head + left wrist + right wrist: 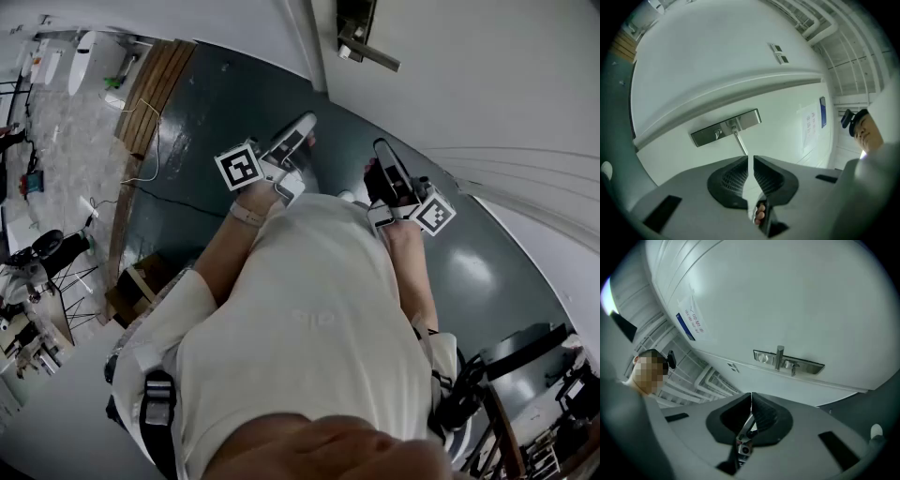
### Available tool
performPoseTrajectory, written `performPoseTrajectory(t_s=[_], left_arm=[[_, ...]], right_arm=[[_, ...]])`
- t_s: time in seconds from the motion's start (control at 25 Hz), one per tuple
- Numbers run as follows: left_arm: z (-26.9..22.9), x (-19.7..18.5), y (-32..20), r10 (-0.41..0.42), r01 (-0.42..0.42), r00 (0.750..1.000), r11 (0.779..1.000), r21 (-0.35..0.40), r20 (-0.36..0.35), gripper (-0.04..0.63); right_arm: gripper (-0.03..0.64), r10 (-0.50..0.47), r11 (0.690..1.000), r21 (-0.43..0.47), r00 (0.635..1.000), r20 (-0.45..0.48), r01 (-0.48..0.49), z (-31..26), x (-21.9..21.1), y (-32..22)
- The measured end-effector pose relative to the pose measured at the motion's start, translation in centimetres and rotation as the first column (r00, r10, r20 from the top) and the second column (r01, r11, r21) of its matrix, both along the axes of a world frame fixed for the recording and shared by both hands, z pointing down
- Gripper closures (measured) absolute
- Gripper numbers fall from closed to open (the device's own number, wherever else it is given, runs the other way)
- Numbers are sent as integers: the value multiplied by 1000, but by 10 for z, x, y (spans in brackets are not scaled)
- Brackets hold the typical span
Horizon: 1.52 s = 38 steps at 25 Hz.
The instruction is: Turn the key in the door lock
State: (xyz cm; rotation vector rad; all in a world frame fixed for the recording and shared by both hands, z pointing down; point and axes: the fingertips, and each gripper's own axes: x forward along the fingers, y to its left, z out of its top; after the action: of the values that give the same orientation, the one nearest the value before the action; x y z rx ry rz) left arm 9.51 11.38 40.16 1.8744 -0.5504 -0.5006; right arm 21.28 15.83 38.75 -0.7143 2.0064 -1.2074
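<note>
Two pressed-together, empty tongs, left gripper [750,160] and right gripper [751,397], hang well short of the brushed-steel lock plate [812,366]; spread one, then pinch its small silver key [792,368] squarely.

You have bright, even light all around. The white door [487,75] looks very pale, almost washed out, in both gripper views. The dark shiny floor [234,112] shows a soft white glare spot [473,267] on your right. All three pictures bend at the edges, and the gripper views have black corners. Your left claw [750,158] and right claw [751,394] look dark and a bit fuzzy. The bottom of the head view is blurry.
</note>
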Motion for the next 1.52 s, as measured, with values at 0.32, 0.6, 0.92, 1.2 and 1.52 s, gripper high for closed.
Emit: performPoseTrajectory(t_s=[0.32,0.6,0.92,1.2,1.52], left_arm=[[19,-13,-60,123,-121,992,991,-65,29,557],[54,-20,-142,257,-254,965,966,-54,57,529],[73,18,-189,329,-319,928,944,-85,173,461],[91,44,-206,252,-246,929,968,-57,271,460],[98,56,-211,180,-175,954,984,-40,238,511]], right_arm=[[595,85,995,-40,996,-33,-86,-1,-24,-56],[595,191,978,-68,978,-89,-197,11,-63,-127],[595,289,945,-114,945,-153,-308,11,-57,-144],[595,306,933,-139,936,-176,-331,21,-36,-140],[595,276,942,-143,942,-191,-305,33,-25,-148]])
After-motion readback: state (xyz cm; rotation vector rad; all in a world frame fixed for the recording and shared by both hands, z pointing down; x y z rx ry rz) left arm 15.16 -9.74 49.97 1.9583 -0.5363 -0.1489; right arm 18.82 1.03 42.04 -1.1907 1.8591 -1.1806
